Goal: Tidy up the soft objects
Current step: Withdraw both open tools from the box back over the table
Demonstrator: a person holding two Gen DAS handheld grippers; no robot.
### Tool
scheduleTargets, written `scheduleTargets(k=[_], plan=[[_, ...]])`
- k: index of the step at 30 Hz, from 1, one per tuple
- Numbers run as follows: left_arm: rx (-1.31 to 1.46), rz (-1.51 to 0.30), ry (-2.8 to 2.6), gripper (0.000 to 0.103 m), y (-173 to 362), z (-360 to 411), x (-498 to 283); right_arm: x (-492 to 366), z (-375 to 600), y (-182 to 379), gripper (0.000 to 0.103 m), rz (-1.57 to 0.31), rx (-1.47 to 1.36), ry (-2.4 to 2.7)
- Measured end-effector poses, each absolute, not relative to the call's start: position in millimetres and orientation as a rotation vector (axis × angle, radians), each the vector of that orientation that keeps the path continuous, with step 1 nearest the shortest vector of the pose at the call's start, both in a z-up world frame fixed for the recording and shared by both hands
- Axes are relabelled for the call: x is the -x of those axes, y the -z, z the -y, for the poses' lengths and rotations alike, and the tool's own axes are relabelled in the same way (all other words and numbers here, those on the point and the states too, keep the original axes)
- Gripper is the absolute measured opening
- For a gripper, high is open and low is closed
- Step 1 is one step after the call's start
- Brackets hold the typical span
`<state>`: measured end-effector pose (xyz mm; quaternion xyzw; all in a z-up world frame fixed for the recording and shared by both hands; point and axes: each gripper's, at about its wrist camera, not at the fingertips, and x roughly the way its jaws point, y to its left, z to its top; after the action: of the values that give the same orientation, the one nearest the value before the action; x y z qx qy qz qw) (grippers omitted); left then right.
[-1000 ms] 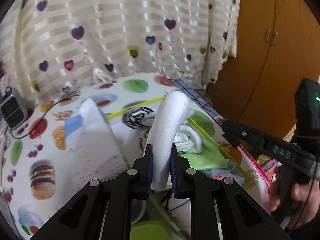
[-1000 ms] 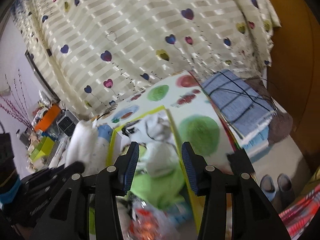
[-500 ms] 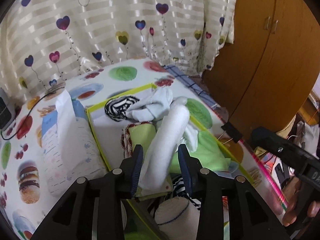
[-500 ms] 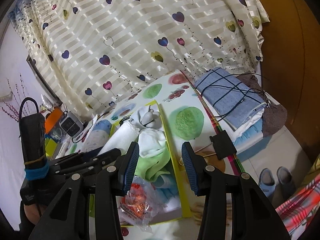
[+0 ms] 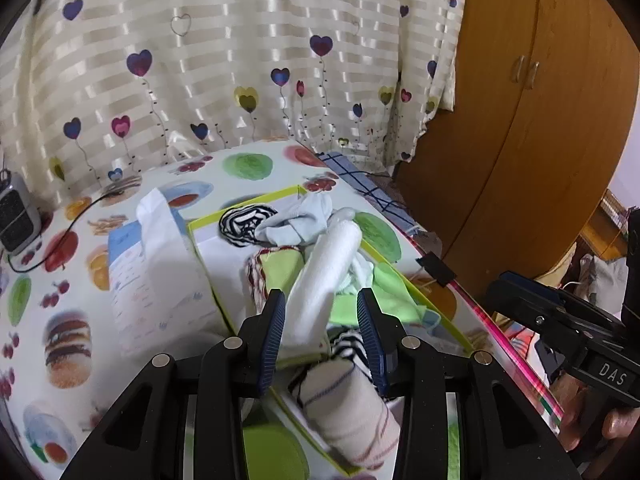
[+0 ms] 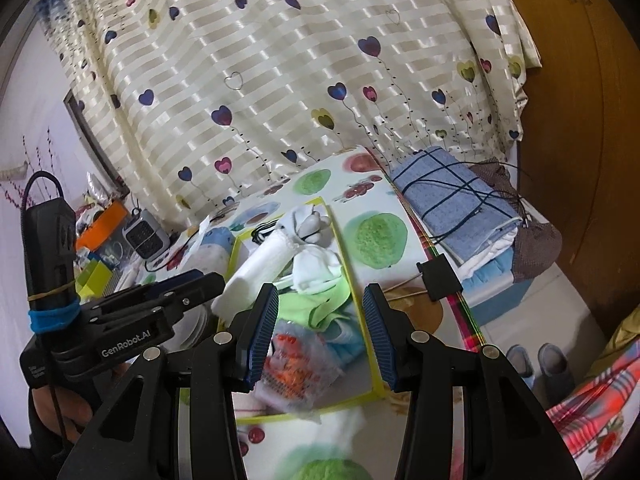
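The left gripper [image 5: 322, 334] is standing released, its jaws spread with the lower end of the white rolled towel [image 5: 326, 276] lying loose between them, not pinched by either pad. That towel is resting inside the yellow-edged tray [image 5: 434, 312] on the fruit-print table [image 5: 60, 280], slanting toward one o'clock across a green cloth [image 5: 390, 292], with a striped sock [image 5: 244, 224] at eleven o'clock from it. The right gripper [image 6: 320, 332] is hovering released and empty above the tray's near end, over a crinkly plastic packet [image 6: 296, 368].
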<state>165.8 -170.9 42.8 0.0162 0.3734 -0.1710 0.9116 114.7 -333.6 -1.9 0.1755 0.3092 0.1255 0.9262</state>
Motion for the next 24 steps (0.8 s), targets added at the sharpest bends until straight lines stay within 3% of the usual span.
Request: scheduleTargets(k=[24], plan=[[0.043,-0.683,0.311,0.036,-66.7,111.0,-77.2,-59.6,256.4,-23.2,0.050,-0.649,-0.145,-0.337]])
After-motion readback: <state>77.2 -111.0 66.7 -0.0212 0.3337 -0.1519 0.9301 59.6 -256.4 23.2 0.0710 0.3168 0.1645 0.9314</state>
